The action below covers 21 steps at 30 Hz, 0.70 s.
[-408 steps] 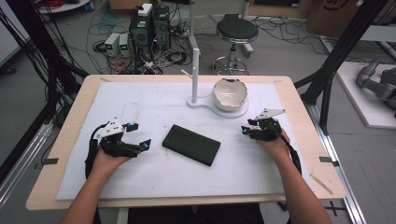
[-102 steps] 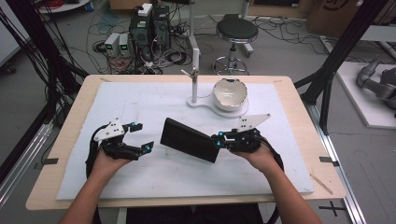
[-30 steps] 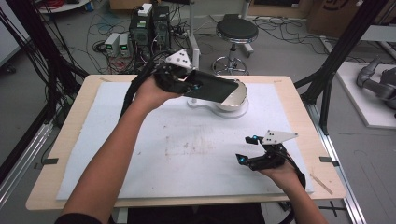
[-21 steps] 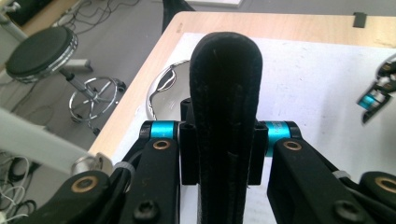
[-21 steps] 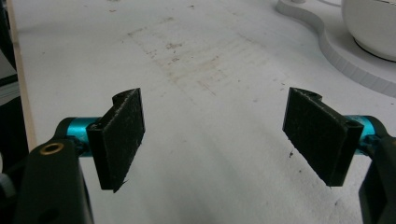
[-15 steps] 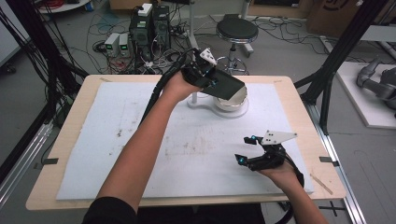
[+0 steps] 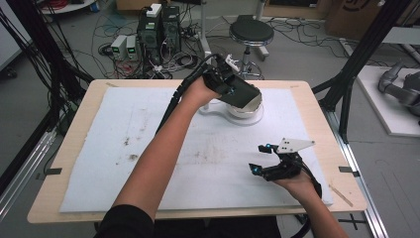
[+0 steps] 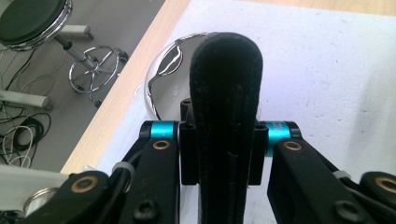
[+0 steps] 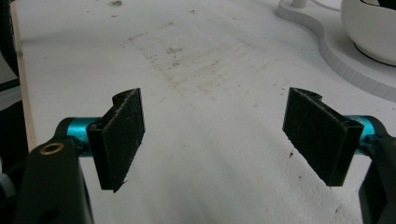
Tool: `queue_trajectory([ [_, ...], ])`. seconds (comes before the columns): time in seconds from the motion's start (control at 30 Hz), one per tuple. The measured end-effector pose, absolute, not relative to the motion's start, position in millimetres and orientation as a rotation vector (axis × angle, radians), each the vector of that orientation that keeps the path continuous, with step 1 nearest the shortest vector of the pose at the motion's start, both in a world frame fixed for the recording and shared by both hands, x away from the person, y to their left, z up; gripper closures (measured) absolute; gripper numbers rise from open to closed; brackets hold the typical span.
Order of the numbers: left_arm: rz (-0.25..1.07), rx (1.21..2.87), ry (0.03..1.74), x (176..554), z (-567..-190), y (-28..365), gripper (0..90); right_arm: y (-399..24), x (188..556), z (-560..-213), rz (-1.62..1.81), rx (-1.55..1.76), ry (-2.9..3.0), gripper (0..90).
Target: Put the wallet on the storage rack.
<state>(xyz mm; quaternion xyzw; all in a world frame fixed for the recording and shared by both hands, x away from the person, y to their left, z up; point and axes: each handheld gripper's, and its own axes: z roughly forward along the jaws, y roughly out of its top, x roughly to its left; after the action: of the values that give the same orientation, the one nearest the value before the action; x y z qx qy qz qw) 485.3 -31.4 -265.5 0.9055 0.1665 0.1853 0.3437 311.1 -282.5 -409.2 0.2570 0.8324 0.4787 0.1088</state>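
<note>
Three cameras, one table

High view looks forward and down from above; each gripper view sits close along its own jaws, both also catching the white mat (image 7: 99,148) and the bowl (image 8: 161,70).

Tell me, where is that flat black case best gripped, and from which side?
Across its thin edge, from the end. The left gripper does so: pads clamp both flat faces of the black case, which is too wide to span otherwise. It hangs above the bowl.
</note>
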Motion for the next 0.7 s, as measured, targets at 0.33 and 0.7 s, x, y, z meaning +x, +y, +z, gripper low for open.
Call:
queue_trajectory([
  [0.33, 0.543, 2.397, 0.461, 489.3, -271.4, -42.3, 73.6, -287.3, 308.2, -408.0, 1.435, 0.754, 2.436, 21.3],
  [0.7, 0.569, 2.447, 0.483, 490.8, -268.2, -51.0, 73.9, -283.9, 309.3, -409.4, 1.441, 0.748, 2.449, 21.3],
])
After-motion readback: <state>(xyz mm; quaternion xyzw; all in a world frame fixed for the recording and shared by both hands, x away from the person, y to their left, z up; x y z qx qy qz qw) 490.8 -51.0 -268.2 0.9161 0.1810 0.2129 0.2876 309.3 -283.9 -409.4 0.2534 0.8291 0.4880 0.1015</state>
